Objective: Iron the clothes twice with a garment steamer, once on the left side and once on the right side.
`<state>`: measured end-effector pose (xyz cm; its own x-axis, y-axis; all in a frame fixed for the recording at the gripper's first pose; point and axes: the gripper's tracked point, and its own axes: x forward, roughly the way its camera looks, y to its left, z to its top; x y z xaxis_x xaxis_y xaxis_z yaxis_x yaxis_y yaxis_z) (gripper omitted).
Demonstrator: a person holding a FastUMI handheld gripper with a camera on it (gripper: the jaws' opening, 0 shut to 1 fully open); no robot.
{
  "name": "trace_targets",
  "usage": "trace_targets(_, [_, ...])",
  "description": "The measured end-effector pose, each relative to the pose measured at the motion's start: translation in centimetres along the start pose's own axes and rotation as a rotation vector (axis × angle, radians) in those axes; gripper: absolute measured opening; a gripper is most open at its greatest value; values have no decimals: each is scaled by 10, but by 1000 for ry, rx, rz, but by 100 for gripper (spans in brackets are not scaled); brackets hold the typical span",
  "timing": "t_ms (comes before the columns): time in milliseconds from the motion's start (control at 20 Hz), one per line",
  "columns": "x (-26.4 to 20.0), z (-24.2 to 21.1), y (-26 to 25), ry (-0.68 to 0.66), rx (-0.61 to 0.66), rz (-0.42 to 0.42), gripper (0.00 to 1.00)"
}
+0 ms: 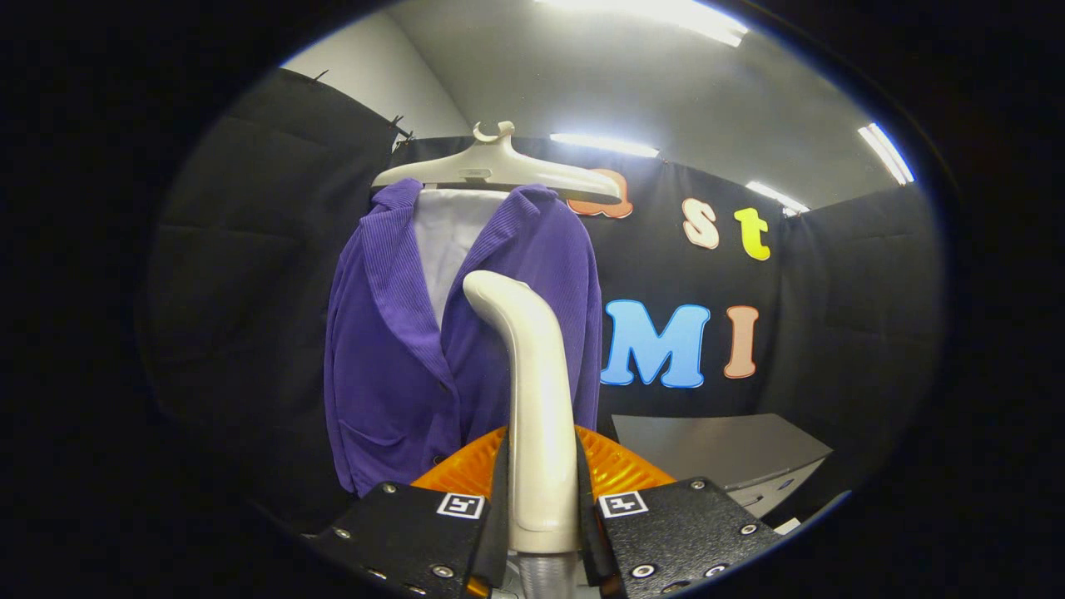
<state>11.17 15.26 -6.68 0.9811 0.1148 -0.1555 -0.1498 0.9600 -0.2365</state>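
A purple ribbed jacket (pixel 399 349) hangs on a cream hanger (pixel 495 170) against the booth's black wall, with a white lining showing at the collar. My gripper (pixel 541 507) is shut on the cream handle of the garment steamer (pixel 537 391), which rises upright between my fingers. The steamer's head curves toward the jacket's front, near the right lapel. I cannot tell whether the head touches the cloth. An orange ribbed part (pixel 620 470) shows just behind the fingers.
A grey table or cabinet top (pixel 715 449) stands to the right of the jacket, low against the wall. Black cloth walls close in on the left and right. Ceiling lights glow overhead.
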Motion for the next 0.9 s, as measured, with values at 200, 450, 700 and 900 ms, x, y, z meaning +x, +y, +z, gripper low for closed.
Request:
trace_targets(200, [-14,-45,8,79,-18,12,35])
trace_targets(450, [-18,-83,5,154,-25,25,36])
trace_targets(700, [-26,-117,5,225,-41,54,36])
trace_targets(900, [-25,-140,0,248,-32,65,36])
